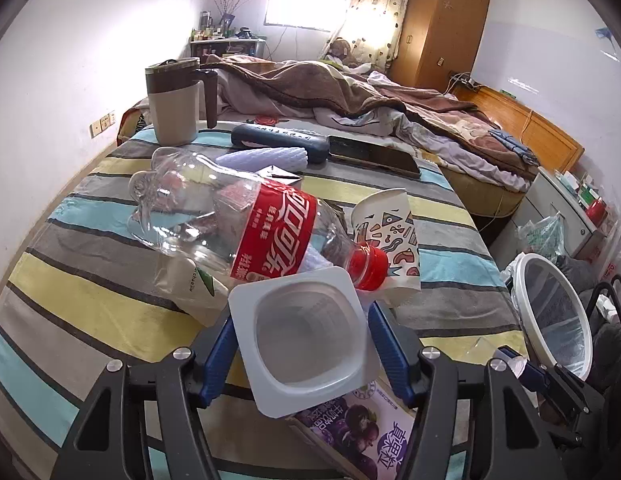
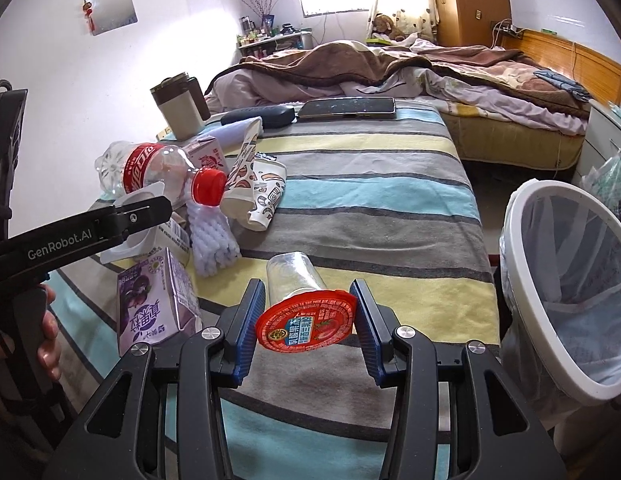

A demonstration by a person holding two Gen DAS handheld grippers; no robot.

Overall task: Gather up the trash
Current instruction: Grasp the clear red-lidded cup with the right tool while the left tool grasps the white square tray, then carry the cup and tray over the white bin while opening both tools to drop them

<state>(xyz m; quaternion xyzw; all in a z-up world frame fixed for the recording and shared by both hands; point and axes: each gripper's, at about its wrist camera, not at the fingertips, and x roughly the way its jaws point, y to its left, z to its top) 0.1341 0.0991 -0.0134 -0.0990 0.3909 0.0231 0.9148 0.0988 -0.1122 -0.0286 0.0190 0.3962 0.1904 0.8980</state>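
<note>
My left gripper (image 1: 300, 322) is shut on an empty white square yogurt cup (image 1: 306, 332), held above the striped table; in the right wrist view it shows at the left (image 2: 140, 210). My right gripper (image 2: 306, 296) is shut on a clear plastic cup with a red foil lid (image 2: 306, 320). An empty Coca-Cola bottle (image 1: 246, 228) lies just beyond the white cup, beside a crumpled patterned paper cup (image 1: 390, 236). A purple drink carton (image 2: 154, 300) and white foam netting (image 2: 212, 236) lie nearby. The white trash bin (image 2: 562, 280) with a clear liner stands right of the table.
A striped cloth covers the table (image 2: 370, 200). At its far end stand a beige mug with a brown lid (image 1: 174, 100), a dark glasses case (image 1: 278, 142) and a phone (image 2: 348, 108). An unmade bed (image 2: 390, 64) lies beyond. A wardrobe (image 1: 442, 24) stands at the back.
</note>
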